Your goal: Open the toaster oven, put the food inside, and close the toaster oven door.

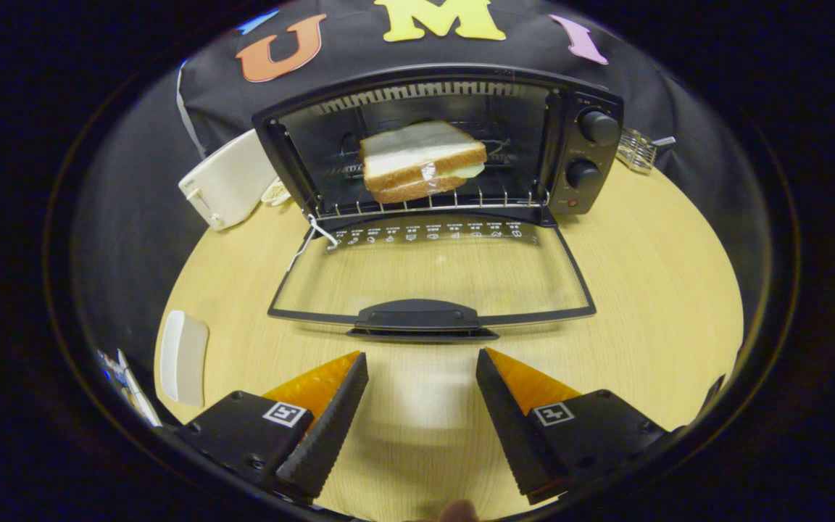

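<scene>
The sandwich rests on the wire rack inside the toaster oven, at 12 o'clock from the gripper. The glass door lies fully open, flat on the wooden table, its handle just ahead of the fingertips. The gripper's fingers are spread wide, holding nothing. Two control knobs sit on the oven's right panel. A white toaster stands at 10 o'clock, a white dish at 9 o'clock, and a wire item at 2 o'clock.
</scene>
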A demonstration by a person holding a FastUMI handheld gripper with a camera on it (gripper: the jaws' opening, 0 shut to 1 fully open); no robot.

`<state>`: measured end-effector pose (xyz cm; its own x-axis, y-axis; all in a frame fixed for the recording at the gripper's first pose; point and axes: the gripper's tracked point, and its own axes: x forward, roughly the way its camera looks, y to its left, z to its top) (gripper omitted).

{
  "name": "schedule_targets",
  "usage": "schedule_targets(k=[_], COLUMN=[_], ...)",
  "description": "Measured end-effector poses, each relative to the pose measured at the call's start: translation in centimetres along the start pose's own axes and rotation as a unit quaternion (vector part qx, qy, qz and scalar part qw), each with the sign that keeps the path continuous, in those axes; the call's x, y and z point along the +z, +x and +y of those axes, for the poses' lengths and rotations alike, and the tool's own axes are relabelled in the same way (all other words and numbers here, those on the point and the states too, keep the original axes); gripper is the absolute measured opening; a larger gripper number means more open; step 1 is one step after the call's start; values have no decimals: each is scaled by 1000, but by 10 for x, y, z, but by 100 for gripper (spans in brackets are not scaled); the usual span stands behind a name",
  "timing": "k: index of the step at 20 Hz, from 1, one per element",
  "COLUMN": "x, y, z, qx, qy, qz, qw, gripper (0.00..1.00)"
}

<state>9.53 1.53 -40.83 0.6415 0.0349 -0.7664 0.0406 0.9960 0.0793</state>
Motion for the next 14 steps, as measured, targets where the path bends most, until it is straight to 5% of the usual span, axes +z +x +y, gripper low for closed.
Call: schedule_targets(k=[6, 14], x=[-2, 23], y=[19, -22], z=[-4, 1], qx=[-24, -26], qy=[13, 29], qz=[2, -42], qw=[1000, 998], gripper=[98, 98])
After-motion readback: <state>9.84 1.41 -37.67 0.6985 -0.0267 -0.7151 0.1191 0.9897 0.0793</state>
